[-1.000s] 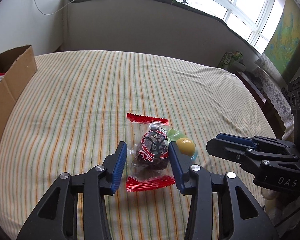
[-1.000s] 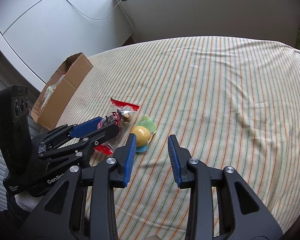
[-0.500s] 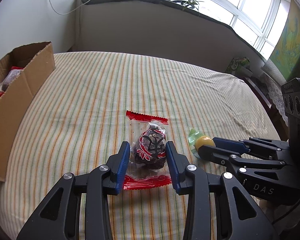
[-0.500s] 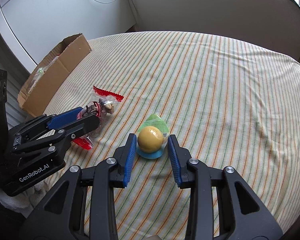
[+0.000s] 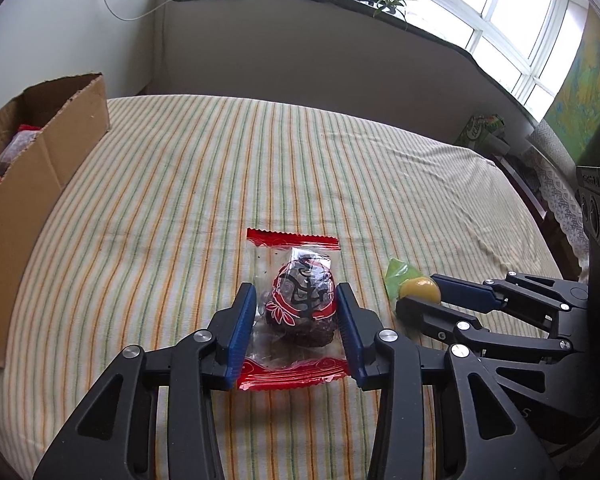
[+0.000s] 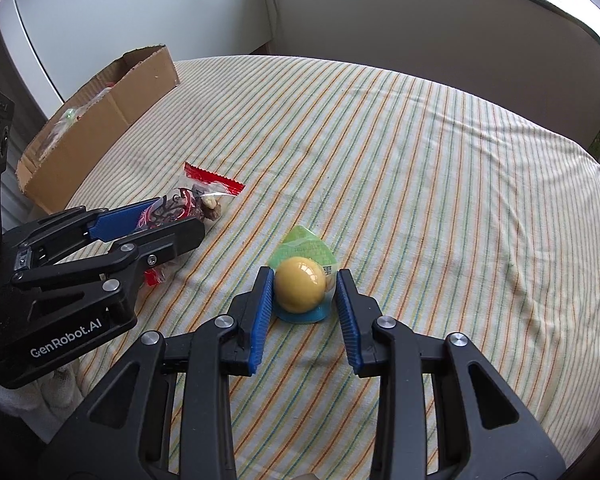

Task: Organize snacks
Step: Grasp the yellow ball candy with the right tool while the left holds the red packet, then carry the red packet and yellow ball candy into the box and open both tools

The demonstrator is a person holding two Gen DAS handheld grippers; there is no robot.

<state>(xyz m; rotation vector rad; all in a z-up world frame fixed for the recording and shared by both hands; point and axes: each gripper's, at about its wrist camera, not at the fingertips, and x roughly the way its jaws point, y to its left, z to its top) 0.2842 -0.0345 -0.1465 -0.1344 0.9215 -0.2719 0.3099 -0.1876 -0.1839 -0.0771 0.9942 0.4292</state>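
A red-edged clear packet with a dark snack (image 5: 300, 304) lies on the striped cloth between the blue pads of my left gripper (image 5: 296, 312), which is shut on it. It also shows in the right wrist view (image 6: 188, 208). A yellow jelly cup with a green lid (image 6: 302, 284) sits between the pads of my right gripper (image 6: 302, 292); the left pad touches it and a small gap shows at the right pad. The cup also shows in the left wrist view (image 5: 418, 288).
An open cardboard box (image 5: 32, 168) with several snacks inside stands at the left edge of the cloth-covered table (image 5: 260, 168); it also shows in the right wrist view (image 6: 100, 112). A green carton (image 5: 484, 128) stands beyond the far right edge.
My left pads have closed onto the red packet. My right gripper has moved forward around the jelly cup and narrowed on it.
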